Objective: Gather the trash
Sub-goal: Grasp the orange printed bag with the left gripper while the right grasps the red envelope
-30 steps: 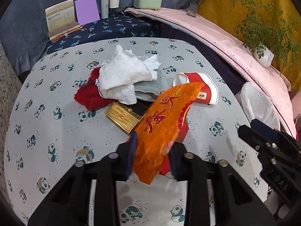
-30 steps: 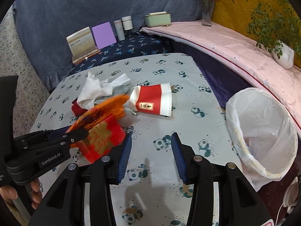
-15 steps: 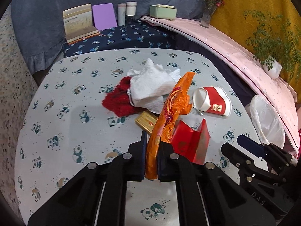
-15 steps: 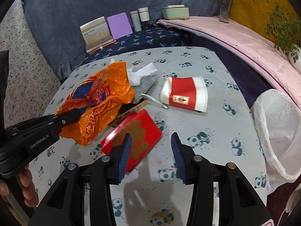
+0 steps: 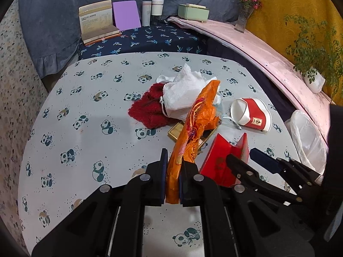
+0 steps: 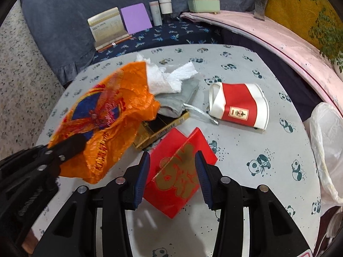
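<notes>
My left gripper (image 5: 172, 167) is shut on an orange plastic bag (image 5: 197, 120), held above the panda-print table (image 5: 85, 128); the bag also shows in the right wrist view (image 6: 107, 115). My right gripper (image 6: 172, 171) is open, its jaws standing either side of a red folded card box (image 6: 180, 171) that lies on the table; the box also shows in the left wrist view (image 5: 223, 162). Behind lie a gold box (image 6: 160, 128), white tissue (image 5: 184, 87), a red fluffy cloth (image 5: 148, 109) and a crushed red-and-white paper cup (image 6: 240, 105).
A bin with a white liner (image 6: 328, 145) stands off the table's right edge. Behind the table a dark shelf holds a booklet (image 5: 96, 21), a purple card (image 5: 126, 15), bottles and a green box (image 5: 193, 11). A potted plant (image 5: 313, 79) stands on the pink ledge.
My left gripper shut on the orange bag and lifted it back off the pile, uncovering the red card box. My right gripper moved forward until its open jaws flank that box.
</notes>
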The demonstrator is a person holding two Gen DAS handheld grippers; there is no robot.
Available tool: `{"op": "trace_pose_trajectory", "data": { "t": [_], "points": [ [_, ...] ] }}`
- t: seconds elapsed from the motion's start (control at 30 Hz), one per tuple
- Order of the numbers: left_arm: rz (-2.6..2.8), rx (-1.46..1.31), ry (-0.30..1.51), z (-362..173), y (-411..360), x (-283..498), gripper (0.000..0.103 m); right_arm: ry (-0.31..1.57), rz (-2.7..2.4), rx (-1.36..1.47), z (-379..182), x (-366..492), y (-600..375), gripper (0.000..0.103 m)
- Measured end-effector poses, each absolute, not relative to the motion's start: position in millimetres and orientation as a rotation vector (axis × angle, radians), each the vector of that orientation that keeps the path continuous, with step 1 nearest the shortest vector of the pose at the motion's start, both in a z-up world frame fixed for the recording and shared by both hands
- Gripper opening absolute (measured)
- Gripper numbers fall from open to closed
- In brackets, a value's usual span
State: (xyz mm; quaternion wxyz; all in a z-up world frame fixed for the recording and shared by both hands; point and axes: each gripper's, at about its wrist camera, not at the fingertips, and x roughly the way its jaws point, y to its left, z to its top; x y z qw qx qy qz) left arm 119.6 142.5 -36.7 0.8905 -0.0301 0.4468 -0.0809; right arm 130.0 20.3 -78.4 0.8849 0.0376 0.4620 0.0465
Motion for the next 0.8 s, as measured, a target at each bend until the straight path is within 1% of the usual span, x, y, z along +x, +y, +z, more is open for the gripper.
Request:
{"op": "trace_pose_trajectory", "data": {
  "t": [0.27, 0.37, 0.43, 0.5, 0.57, 0.6, 0.7, 0.8],
  "points": [
    [-0.190, -0.062, 0.939, -41.5, 137.7, 117.1, 0.008, 0.996, 0.060, 0.079, -93.8, 121.8, 2.7, 0.042],
    [-0.203, -0.058, 0.941, -41.5, 131.7, 115.6, 0.008, 0.995, 0.053, 0.096, -94.5, 115.9, -6.6, 0.036],
    [-0.211, -0.053, 0.941, -41.2, 127.3, 114.3, 0.008, 0.993, 0.058, 0.116, -94.3, 111.5, -13.3, 0.024],
    [-0.221, -0.044, 0.941, -40.8, 121.8, 112.6, 0.008, 0.991, 0.067, 0.130, -94.5, 109.0, -18.4, 0.016],
    [-0.228, -0.040, 0.942, -40.4, 117.7, 111.5, 0.008, 0.985, 0.071, 0.143, -93.8, 105.5, -23.8, 0.012],
    [-0.231, -0.037, 0.942, -40.4, 115.6, 111.0, 0.008, 0.984, 0.078, 0.155, -93.3, 104.0, -26.6, 0.008],
    [-0.244, -0.026, 0.939, -38.4, 106.8, 108.2, 0.008, 0.970, 0.084, 0.170, -89.1, 98.6, -33.0, 0.005],
    [-0.259, -0.012, 0.931, -34.6, 95.7, 105.6, 0.008, 0.942, 0.080, 0.172, -81.0, 93.1, -39.3, 0.005]
  ]
}}
